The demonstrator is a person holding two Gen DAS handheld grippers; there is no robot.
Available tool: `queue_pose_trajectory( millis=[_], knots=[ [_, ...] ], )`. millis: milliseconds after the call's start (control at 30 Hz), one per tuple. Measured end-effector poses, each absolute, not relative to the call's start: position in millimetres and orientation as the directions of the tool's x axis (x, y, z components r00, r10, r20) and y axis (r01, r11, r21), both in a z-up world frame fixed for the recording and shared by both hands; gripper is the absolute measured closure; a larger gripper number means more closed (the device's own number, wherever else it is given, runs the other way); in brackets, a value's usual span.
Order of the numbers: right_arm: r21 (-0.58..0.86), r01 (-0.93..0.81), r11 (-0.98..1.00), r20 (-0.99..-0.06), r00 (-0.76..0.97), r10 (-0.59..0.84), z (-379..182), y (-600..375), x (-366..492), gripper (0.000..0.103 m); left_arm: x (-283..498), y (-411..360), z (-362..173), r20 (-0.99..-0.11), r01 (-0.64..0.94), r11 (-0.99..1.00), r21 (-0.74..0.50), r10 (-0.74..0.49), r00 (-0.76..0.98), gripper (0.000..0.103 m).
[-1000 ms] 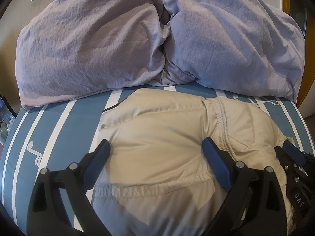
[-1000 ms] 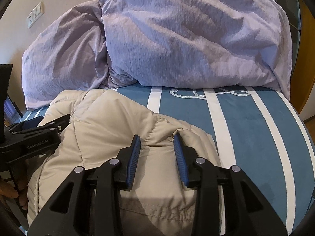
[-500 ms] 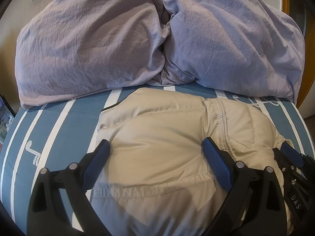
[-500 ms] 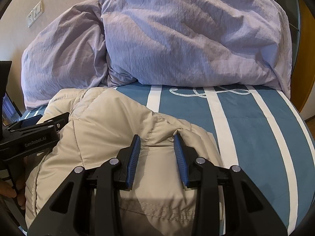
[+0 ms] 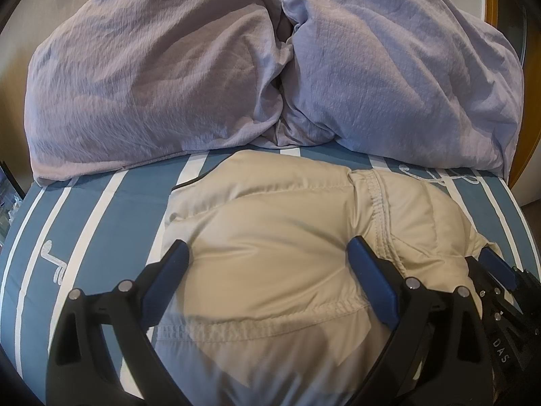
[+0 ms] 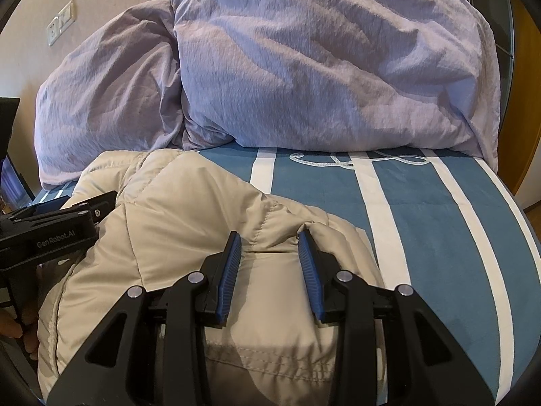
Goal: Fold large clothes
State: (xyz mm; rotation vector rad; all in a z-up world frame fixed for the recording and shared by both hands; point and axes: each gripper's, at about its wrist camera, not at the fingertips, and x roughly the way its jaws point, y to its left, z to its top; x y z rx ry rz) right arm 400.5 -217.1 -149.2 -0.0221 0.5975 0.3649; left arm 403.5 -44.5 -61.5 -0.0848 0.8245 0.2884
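Beige puffy jacket [image 5: 270, 264] lies bunched, quilted and seamed, on striped bedsheet [image 5: 101, 223].

— What lies at the head of the bed?
— A crumpled lilac duvet [image 5: 270, 67], heaped in two big mounds against the wall.
— And under it?
— A blue bed sheet [image 6: 439, 237] with white stripes and a looping white rope pattern [image 6: 355, 160].
— Anything on the wall?
— A white wall socket [image 6: 61, 22], upper left.

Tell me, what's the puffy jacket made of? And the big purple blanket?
Jacket: looks like smooth, slightly shiny beige fabric, probably nylon or polyester, stitched into padded, puffy sections. Blanket: matte, finely crinkled lilac cloth, maybe cotton, over soft filling.
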Motion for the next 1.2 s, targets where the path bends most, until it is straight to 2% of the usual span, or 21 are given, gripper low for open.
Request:
queue_pose_trajectory(
  millis=[400,700,933,1200],
  knots=[
    [0.042,-0.332,0.942,-0.611,0.737,0.287,-144,-213,403,0.065,404,-42,-58,-0.751,-0.284,0.959,0.014,0.198,0.630,0.007],
    [0.075,-0.301,0.951,-0.643,0.714,0.277,-133,-227,393,0.065,369,-30,-36,-0.761,-0.290,0.953,-0.083,0.128,0.636,0.008],
    [0.073,-0.292,0.953,-0.642,0.717,0.269,-131,-233,381,0.065,342,-21,-21,-0.748,-0.286,0.955,-0.082,0.131,0.650,0.008],
    [0.079,-0.299,0.951,-0.641,0.716,0.278,-126,-237,362,0.057,324,-13,-15,-0.747,-0.290,0.954,-0.071,0.142,0.649,0.008]
  ],
)
